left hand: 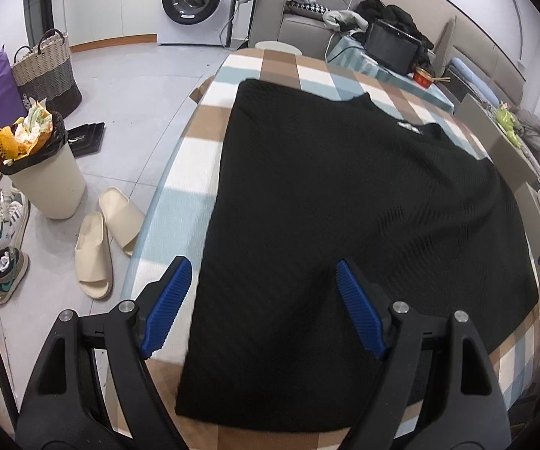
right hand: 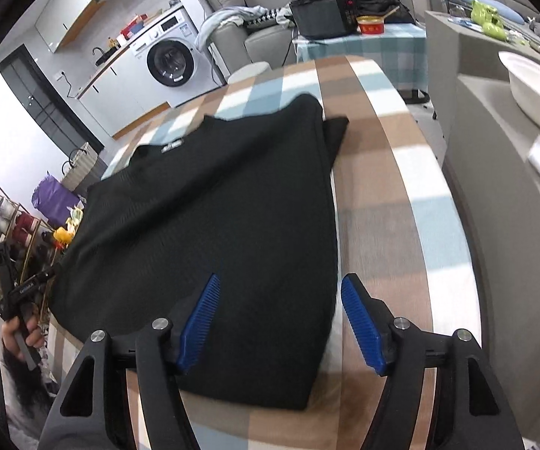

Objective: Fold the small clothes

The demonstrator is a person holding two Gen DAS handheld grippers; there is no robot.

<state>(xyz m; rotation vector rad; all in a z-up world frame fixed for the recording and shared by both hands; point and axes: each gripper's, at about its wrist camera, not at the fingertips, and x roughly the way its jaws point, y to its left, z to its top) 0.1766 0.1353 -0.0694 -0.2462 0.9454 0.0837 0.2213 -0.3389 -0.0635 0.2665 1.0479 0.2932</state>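
The black knit top (left hand: 344,206) is lying flat on the checked tabletop (left hand: 202,157), its white neck label (left hand: 409,126) too blurred to read, while I am holding my left hand-held gripper (left hand: 262,307) and right hand-held gripper (right hand: 279,322) spread, empty, over its near edge.

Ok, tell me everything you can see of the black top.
The black top is a dark knit with a fine ribbed weave and a small white label at the neck. It lies flat on the checked cloth, neck away from the grippers. Its sides look folded in, giving straight long edges; in the right wrist view a bit of fabric sticks out at the far corner. Nothing grips it: both grippers hover over the near hem, open.
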